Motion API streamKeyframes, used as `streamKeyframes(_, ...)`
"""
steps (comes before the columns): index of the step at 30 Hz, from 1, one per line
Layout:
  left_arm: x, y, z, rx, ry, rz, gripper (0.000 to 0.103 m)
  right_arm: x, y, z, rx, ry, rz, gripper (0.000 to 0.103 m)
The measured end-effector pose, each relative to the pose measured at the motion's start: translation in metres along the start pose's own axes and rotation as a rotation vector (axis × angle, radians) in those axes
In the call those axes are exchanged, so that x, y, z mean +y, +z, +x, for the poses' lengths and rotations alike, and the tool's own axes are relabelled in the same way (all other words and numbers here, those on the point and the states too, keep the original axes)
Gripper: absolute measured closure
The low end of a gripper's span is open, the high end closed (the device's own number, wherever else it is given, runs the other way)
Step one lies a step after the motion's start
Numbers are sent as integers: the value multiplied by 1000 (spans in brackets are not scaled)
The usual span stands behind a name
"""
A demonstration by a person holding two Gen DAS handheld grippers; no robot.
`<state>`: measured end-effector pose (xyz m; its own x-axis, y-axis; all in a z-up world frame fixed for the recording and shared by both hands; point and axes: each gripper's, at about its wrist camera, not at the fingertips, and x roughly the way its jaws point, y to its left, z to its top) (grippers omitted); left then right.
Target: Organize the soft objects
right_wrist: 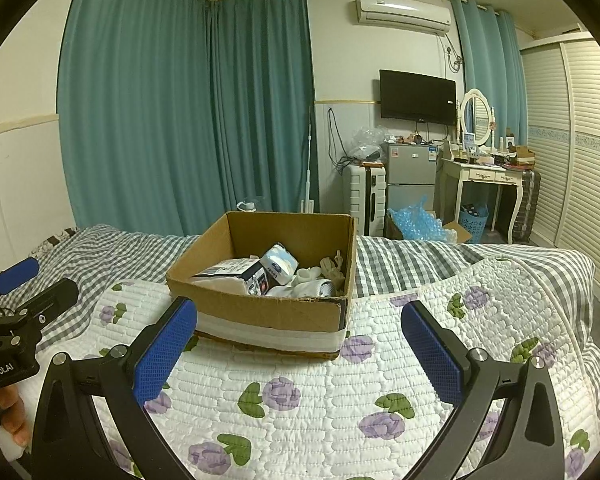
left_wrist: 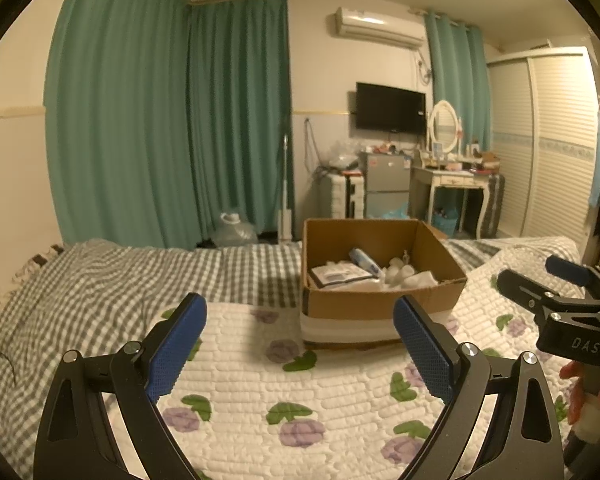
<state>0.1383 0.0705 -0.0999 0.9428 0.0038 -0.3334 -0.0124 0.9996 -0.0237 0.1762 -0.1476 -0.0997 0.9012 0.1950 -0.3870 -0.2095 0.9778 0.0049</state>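
An open cardboard box [left_wrist: 380, 304] [right_wrist: 260, 308] sits on the bed's floral quilt. Inside lie white socks [left_wrist: 404, 276] [right_wrist: 308, 284], a blue-and-white tissue pack [left_wrist: 364, 262] [right_wrist: 278, 264], a flat white packet [left_wrist: 336, 274] [right_wrist: 228, 274] and a beige sock [right_wrist: 334, 268]. My left gripper [left_wrist: 300, 344] is open and empty, short of the box. My right gripper [right_wrist: 300, 344] is open and empty, in front of the box. The right gripper shows at the right edge of the left view [left_wrist: 540, 284]; the left gripper shows at the left edge of the right view [right_wrist: 40, 280].
White quilt with purple flowers [left_wrist: 300, 400] [right_wrist: 320, 400] lies over a grey checked sheet [left_wrist: 100, 280] [right_wrist: 420, 264]. Beyond the bed are teal curtains [right_wrist: 180, 100], a water jug [left_wrist: 234, 232], a suitcase [right_wrist: 360, 196], a small fridge [right_wrist: 410, 176], a dressing table [right_wrist: 484, 176] and a wardrobe [right_wrist: 580, 140].
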Motion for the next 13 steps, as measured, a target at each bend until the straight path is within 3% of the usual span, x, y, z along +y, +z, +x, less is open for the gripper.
streamKeyframes(13,-5,-2,-2,6,12,-4,7,2,-2,2,8,-10,4,0)
